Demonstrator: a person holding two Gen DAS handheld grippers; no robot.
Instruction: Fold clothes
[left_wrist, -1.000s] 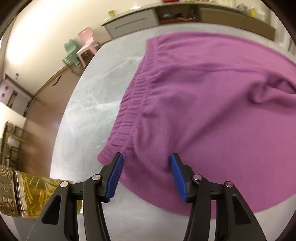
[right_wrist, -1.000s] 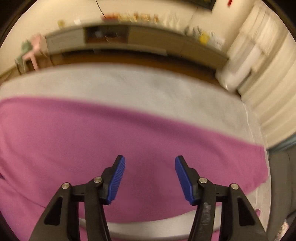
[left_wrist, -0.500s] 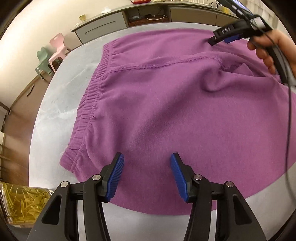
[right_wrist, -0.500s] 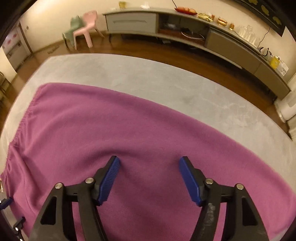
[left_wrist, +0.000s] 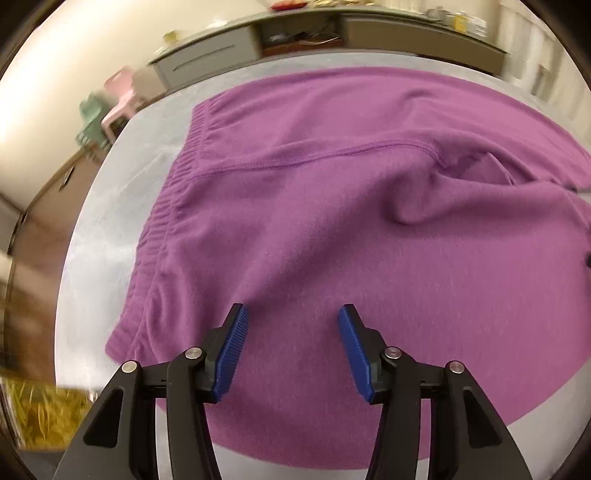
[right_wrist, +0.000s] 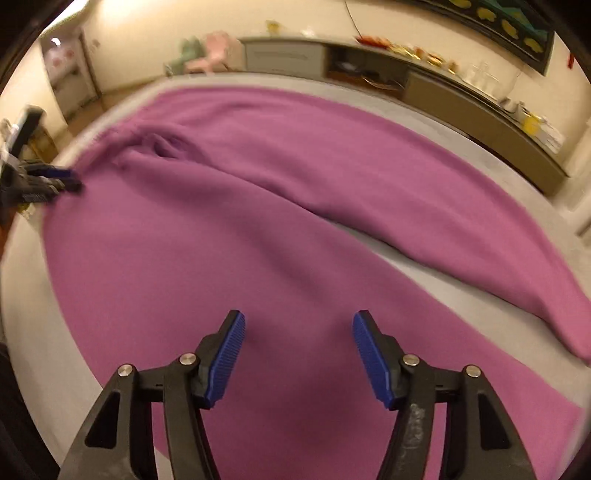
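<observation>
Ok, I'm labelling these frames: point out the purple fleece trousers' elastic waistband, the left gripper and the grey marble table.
Purple fleece trousers' elastic waistband (left_wrist: 173, 192): left wrist view, gathered ribbing.
Left gripper (left_wrist: 291, 347): left wrist view, gap midway between open blue fingertips.
Grey marble table (left_wrist: 107, 236): left wrist view, bare top beside the waistband.

Plain magenta-purple trousers (left_wrist: 369, 229) on pale grey marbled table (left_wrist: 110, 236); blue-padded black claws.

Purple trousers (left_wrist: 332, 229) are covering most of the grey table (left_wrist: 107, 236), leaving bare strips along its edges. A raised fold (left_wrist: 421, 199) is bulging near the crotch. Between the 2 legs (right_wrist: 369, 206) a wedge of bare tabletop (right_wrist: 436, 266) is lying open.
</observation>
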